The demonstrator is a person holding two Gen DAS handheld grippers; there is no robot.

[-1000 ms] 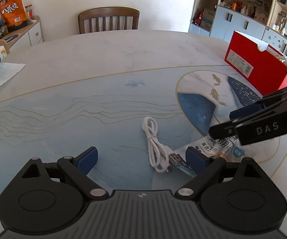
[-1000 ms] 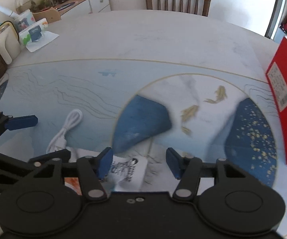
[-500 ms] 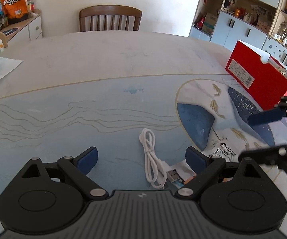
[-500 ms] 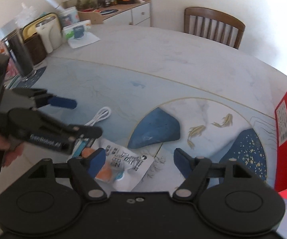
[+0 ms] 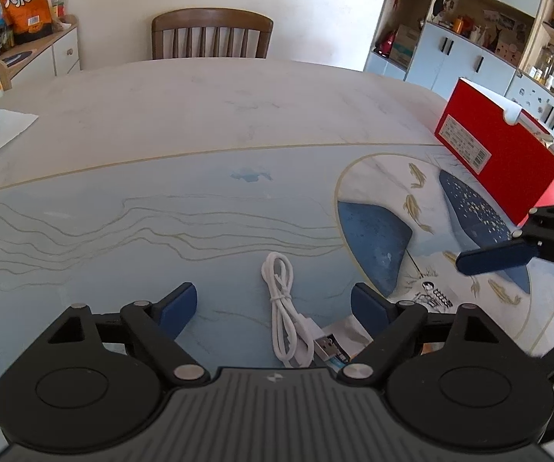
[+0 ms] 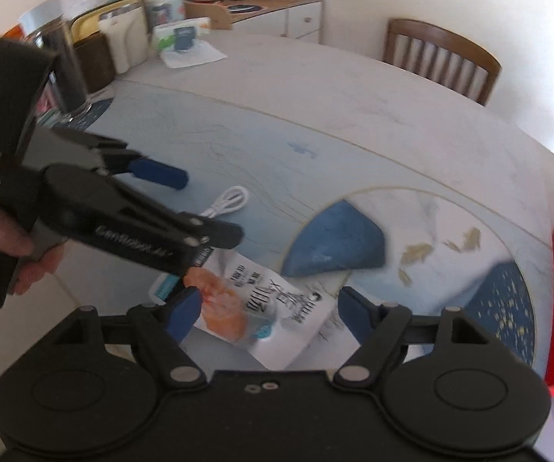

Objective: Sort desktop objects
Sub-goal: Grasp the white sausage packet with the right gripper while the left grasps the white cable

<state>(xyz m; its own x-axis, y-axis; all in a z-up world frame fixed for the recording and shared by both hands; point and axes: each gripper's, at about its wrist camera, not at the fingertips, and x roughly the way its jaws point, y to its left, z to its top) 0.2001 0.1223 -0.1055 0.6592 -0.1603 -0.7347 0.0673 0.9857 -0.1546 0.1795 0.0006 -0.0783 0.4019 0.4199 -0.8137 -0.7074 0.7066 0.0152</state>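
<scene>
Cable (image 5: 282, 308), white and bundled in a narrow loop tied at its middle, lies on the table (image 5: 200, 123) between the blue pads of the left gripper (image 5: 273, 306), its silver USB plug at the near end resting against a snack packet (image 6: 265, 304), a white wrapper with black lettering and an orange picture. From the left wrist view the cable sits at 6 o'clock, low in the frame, the packet at about 5 o'clock and a red box (image 5: 508, 154) near the table edge at 3 o'clock. From the right wrist view the packet lies flat between the pads of the right gripper (image 6: 269, 310), touched by neither. A second ago the right gripper's tongs stood much narrower over the packet; since then they have spread, the gripper has rolled and drawn back a little, and the packet now shows more fully. Those tongs are opening, while the left gripper's tongs are closing yet stand wide apart around the cable without touching it. Both grippers point steeply down at the table. A hand (image 6: 15, 254) grips the left gripper's handle at 9 o'clock in the right wrist view, where motion blur softens the table's fish pattern. A wooden chair (image 5: 211, 34) stands at 12 o'clock beyond the far table edge.
</scene>
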